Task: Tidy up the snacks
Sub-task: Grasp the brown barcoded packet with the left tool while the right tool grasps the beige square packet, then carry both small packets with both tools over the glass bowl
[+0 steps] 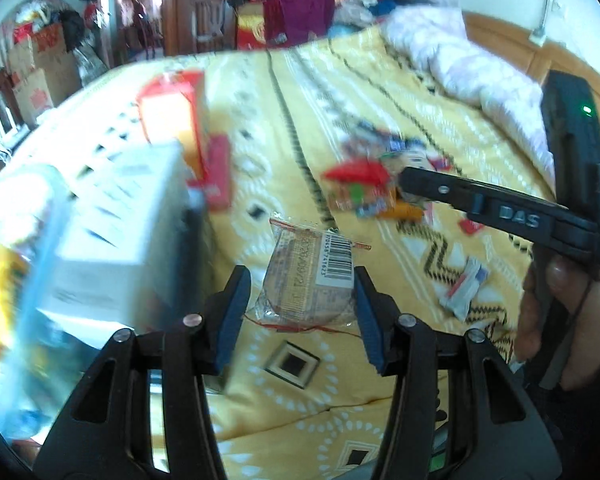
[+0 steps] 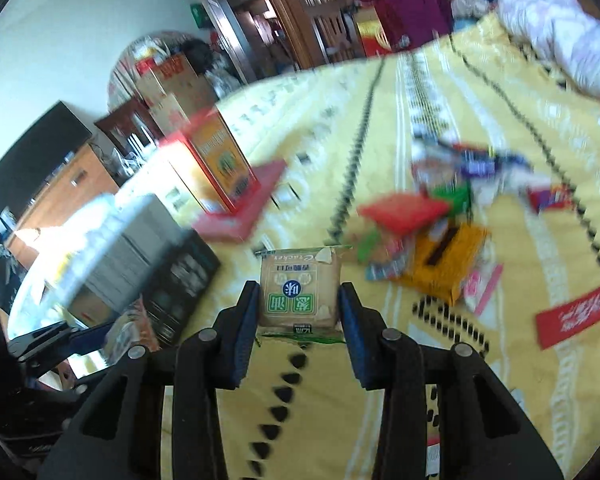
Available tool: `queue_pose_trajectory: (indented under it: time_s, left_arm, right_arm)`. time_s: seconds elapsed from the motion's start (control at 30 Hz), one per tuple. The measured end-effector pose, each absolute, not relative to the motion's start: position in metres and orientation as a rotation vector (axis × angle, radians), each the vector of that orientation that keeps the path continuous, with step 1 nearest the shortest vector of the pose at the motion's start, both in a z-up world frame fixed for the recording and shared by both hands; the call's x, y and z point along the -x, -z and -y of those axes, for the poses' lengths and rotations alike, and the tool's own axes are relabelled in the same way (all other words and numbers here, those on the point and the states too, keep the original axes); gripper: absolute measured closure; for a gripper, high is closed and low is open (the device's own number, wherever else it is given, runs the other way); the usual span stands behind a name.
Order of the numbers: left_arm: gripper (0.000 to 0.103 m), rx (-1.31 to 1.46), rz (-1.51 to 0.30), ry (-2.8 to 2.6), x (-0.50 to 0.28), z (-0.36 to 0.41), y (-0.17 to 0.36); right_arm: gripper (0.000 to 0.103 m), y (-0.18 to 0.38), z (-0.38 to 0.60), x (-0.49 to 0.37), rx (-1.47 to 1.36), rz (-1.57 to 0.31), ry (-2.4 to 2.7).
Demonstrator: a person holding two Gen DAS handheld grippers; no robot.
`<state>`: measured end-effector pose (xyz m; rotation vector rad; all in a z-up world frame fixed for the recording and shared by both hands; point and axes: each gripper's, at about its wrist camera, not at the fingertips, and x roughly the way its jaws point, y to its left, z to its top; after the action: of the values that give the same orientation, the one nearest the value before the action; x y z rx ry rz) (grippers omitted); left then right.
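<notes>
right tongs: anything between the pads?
Yes: a tan cracker packet with green print sits clamped between the right tongs, above the yellow bedspread. Shows in the right wrist view.

Counts: 2 black two-finger grippers (image 1: 300, 312) (image 2: 298, 326), each clamping 1 packet: clear-wrapped round biscuit (image 1: 306, 280), green-label cracker pack (image 2: 300, 288). 1 red-orange carton (image 2: 216, 160). Loose snack pile (image 2: 440, 216): blurred, uncountable.

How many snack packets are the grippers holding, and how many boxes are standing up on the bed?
Clear biscuit packet with a barcode, in the left gripper: 1
Green-label cracker packet, in the right gripper: 1
Upright orange and red box on the yellow bedspread: 1
Total: 3
</notes>
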<state>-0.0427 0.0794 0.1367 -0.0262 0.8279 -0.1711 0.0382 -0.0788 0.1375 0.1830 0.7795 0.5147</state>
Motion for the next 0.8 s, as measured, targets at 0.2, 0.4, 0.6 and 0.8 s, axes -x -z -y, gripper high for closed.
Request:
queue_pose_trajectory:
  time_s: [0.2,0.4,0.6,0.8]
  left_arm:
    - [0.051,0.101,-0.735,0.035,0.052,-0.147,-0.184]
    - [0.051,0.176,-0.669,-0.153,0.064,-0.242,-0.215]
    - [0.051,0.251,-0.67,-0.344,0.071,-0.331,-0.214]
    - [0.051,0.307,-0.686,-0.451,0.071,-0.374,-0.201]
  right_arm:
    - [0.059,-0.205,0.039,-0.03,-0.144,-0.673,-0.612]
    - [0.059,-0.258,-0.027,-0.027,-0.115,-0.606,-0.729]
    - [0.059,-0.282,-0.116,-0.026,-0.088,-0.607,-0.852]
    - [0.059,-0.283,-0.201,-0.015,-0.031,-0.634,-0.951]
